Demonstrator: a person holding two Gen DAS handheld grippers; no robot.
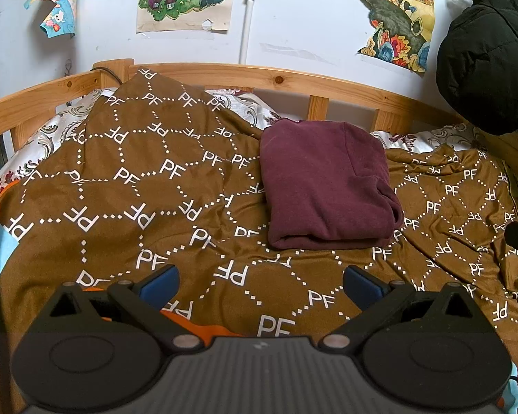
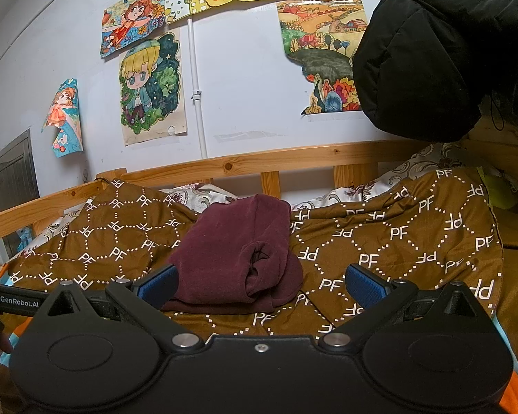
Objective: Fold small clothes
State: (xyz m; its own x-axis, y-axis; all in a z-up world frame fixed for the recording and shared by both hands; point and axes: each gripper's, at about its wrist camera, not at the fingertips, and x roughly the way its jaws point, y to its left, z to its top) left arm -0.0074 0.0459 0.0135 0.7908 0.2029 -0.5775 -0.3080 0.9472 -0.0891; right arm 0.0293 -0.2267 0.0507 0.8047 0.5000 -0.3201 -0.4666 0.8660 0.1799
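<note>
Both grippers stand with their blue-padded fingers spread wide and nothing between them; the left gripper (image 1: 260, 284) hangs over bare bedspread short of the garment, and the right gripper (image 2: 261, 284) sits low and close, its left pad almost at the near hem. One maroon garment (image 1: 324, 186) lies ahead of them, already folded into a thick rectangular bundle in the middle of the bed, a rolled sleeve or cuff tucked in on its right side; from the right wrist view that tuck (image 2: 259, 258) bulges open toward the camera. I judge it soft, light knit cloth with some grip to it, limp rather than stiff, so it would sag and unfold if lifted by one layer; the safer hold looks to be the thick folded near edge, pinching through all layers, or the two near corners at once. Beneath it spreads a brown bedspread (image 1: 131, 179) printed with white letters and dotted diamonds, rumpled and yielding, so the bundle may drag it along; a paler floral sheet shows at the far edge. Beyond runs a wooden bed rail (image 1: 279, 77); then a white wall with children's drawings (image 2: 152, 86) and a thin pipe; a black padded jacket (image 2: 442, 51) hangs at right.
</note>
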